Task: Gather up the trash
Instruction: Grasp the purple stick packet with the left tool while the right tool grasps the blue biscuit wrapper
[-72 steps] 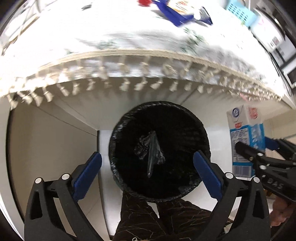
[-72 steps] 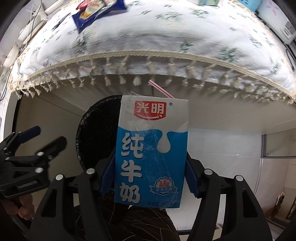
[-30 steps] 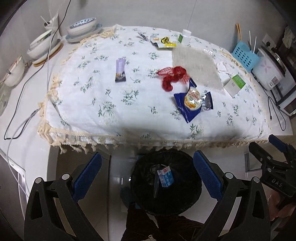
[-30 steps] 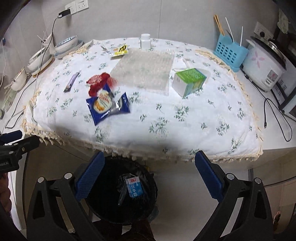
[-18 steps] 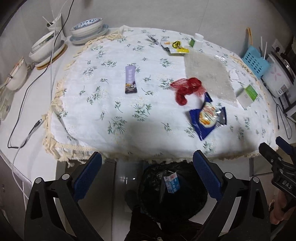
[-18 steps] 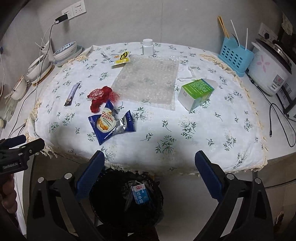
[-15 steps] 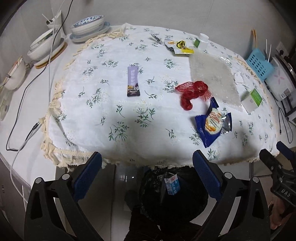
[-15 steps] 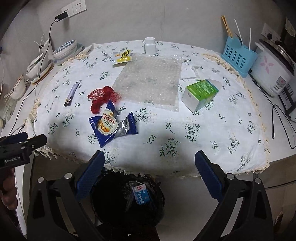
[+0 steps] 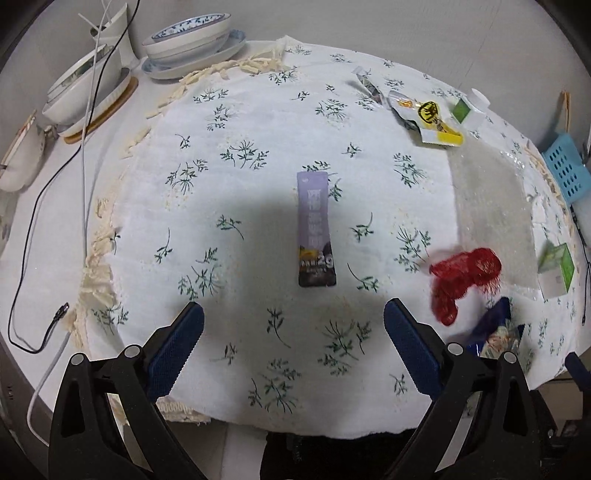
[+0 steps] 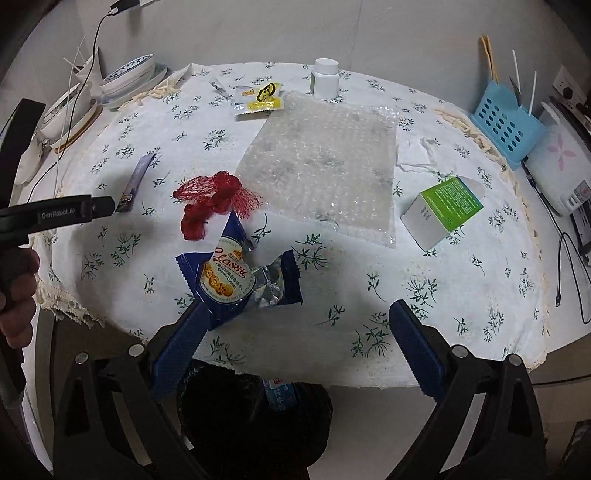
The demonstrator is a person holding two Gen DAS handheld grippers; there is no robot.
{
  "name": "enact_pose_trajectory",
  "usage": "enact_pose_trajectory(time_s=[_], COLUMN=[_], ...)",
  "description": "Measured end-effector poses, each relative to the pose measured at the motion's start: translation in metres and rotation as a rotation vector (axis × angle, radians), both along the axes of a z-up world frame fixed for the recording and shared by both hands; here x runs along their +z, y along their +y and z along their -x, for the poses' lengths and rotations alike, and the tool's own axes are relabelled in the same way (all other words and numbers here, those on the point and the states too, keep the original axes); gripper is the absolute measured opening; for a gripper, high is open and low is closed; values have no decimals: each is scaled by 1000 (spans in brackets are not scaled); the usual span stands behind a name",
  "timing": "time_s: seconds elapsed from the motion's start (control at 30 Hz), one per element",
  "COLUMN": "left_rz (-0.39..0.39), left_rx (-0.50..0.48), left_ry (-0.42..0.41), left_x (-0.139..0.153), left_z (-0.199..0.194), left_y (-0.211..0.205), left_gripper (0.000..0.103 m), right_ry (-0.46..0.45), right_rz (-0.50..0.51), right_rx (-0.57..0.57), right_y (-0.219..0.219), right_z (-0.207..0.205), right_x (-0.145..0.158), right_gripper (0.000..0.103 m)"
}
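My left gripper (image 9: pixel 293 345) is open and empty above the floral tablecloth (image 9: pixel 221 177), just short of a purple sachet (image 9: pixel 314 230). My right gripper (image 10: pixel 295 341) is open and empty over the table's front edge, near a blue cookie wrapper (image 10: pixel 236 275). Red mesh netting (image 10: pixel 214 201) lies behind the wrapper. A bubble-wrap sheet (image 10: pixel 325 162), a yellow wrapper (image 10: pixel 260 98) and a green box (image 10: pixel 441 210) lie farther back. A black-lined trash bin (image 10: pixel 255 413) under the table edge holds a milk carton (image 10: pixel 280 395).
Stacked bowls (image 9: pixel 184 35) and cables (image 9: pixel 33 206) sit at the left. A white bottle (image 10: pixel 325 77), a blue utensil basket (image 10: pixel 504 123) and a rice cooker (image 10: pixel 565 166) stand at the back and right. The left gripper body (image 10: pixel 55 214) shows in the right wrist view.
The milk carton left my right gripper and now lies in the bin. Both grippers rose from the bin to table height; the left one moved forward over the cloth toward the purple sachet.
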State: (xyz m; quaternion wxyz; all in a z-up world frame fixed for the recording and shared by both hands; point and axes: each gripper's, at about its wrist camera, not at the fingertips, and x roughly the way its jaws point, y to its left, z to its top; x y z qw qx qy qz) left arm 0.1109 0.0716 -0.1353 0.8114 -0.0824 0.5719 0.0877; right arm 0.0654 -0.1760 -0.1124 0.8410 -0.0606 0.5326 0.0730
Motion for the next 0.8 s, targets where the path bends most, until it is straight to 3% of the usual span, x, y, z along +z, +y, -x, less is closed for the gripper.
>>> enact_pose_trajectory(time_s=[0.4, 0.5, 0.7, 0.8], left_rz=[-6, -10, -27, -25], left_rx=[16, 17, 11, 8], left_ry=[54, 62, 116, 125], left_x=[-26, -27, -37, -36], left_z=[-61, -69, -80, -82], left_y=[13, 12, 8, 8], left_gripper=[87, 80, 55, 40], right_ry=[101, 118, 144, 145], right_rz=[-42, -64, -85, -91], right_rx=[-7, -6, -16, -16], right_y=[29, 36, 45, 47], right_z=[-30, -32, -38, -40], right_x=[-35, -40, -49, -47], right_gripper=[88, 84, 74, 63])
